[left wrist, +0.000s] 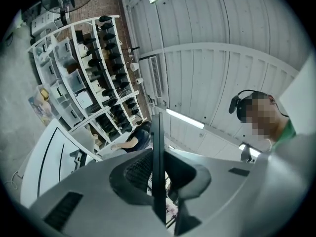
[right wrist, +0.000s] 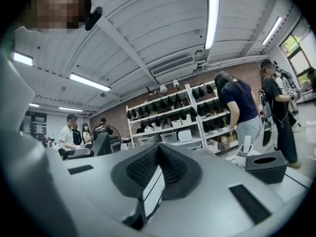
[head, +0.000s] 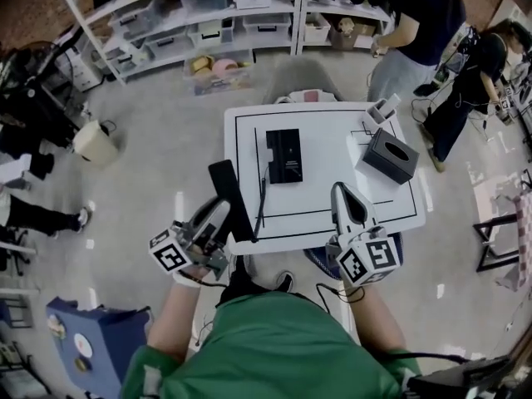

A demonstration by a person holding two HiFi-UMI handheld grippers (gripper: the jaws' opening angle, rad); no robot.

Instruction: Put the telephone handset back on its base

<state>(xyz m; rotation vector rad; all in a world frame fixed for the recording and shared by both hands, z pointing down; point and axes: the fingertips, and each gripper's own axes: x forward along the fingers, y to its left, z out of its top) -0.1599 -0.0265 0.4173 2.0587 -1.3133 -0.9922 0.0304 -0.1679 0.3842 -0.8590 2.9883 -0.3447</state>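
Note:
The black telephone base [head: 284, 155] lies in the middle of the white table [head: 332, 131]. The black handset [head: 229, 191] hangs off the table's front left edge, tilted, with my left gripper [head: 221, 212] shut on its lower part. A thin black cord [head: 261, 201] lies between handset and base. In the left gripper view the handset [left wrist: 157, 132] shows edge-on as a thin dark slab pinched between the jaws of the left gripper [left wrist: 158, 171]. My right gripper [head: 340, 191] hovers over the table's front right part; in its own view the right gripper [right wrist: 158, 148] is shut with nothing in it.
A dark grey tissue box [head: 388, 155] and a small white holder [head: 381, 110] stand on the table's right side. A grey chair [head: 301, 80] is behind the table. Shelves with bins [head: 208, 15] line the back. Two people [head: 424, 32] stand at the back right.

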